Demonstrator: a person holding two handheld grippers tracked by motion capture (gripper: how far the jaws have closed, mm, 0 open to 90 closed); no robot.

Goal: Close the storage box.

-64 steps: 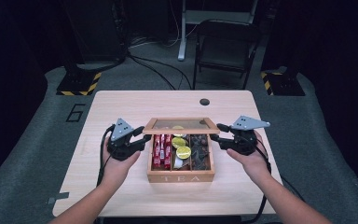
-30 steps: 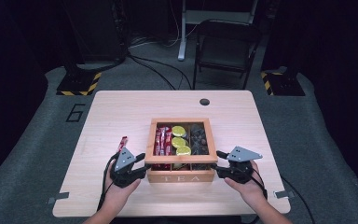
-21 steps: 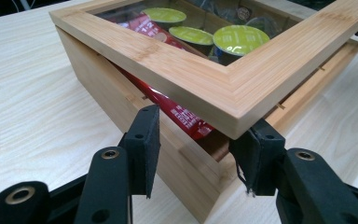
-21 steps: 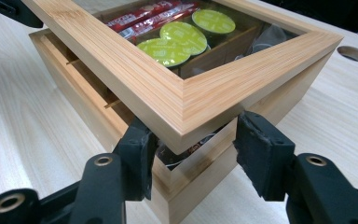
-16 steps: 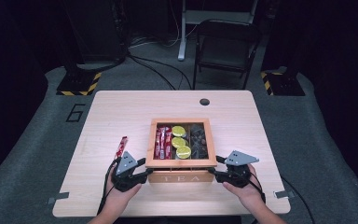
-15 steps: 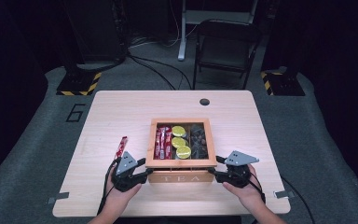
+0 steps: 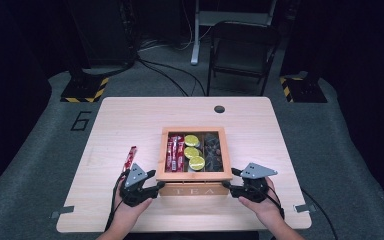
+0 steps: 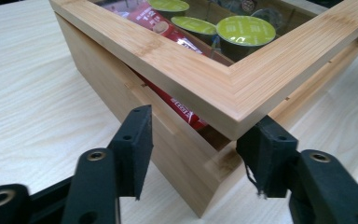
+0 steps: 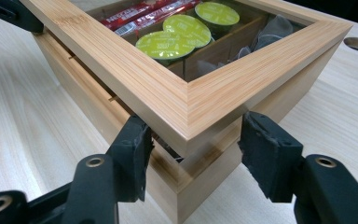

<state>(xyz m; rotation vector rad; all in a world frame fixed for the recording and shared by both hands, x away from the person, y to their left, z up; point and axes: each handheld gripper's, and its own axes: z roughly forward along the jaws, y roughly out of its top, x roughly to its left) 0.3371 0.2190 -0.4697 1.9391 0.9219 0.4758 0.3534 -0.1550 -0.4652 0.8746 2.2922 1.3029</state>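
While the bamboo tea box (image 7: 194, 170) stands near the front edge of the wooden table (image 7: 130, 120), its glass-windowed lid (image 8: 214, 88) is seen lowered but not fully seated: at both front corners a narrow gap is left, and through the gap on the left side a red sachet (image 8: 182, 109) can be seen inside.

The left gripper (image 7: 142, 187) is placed at the front left corner of the box. Its jaws have just been opening, and they now stand apart on either side of the corner; the pads (image 8: 135, 140) seem not to press on the wood.

The right gripper (image 7: 240, 187) is placed at the front right corner in the same way. Its jaws also have just been opening, and the corner is between them without a clear grip.

Inside the box, green capsules (image 7: 192, 150), red sachets (image 7: 174, 152) and dark tea bags (image 7: 212, 150) are sorted in three compartments. One more red sachet (image 7: 129, 157) lies on the table, well to the left of the box.

It is judged that closing the lid is almost done. What seems to be left is to press the lid flat, and perhaps the loose sachet must be dealt with.
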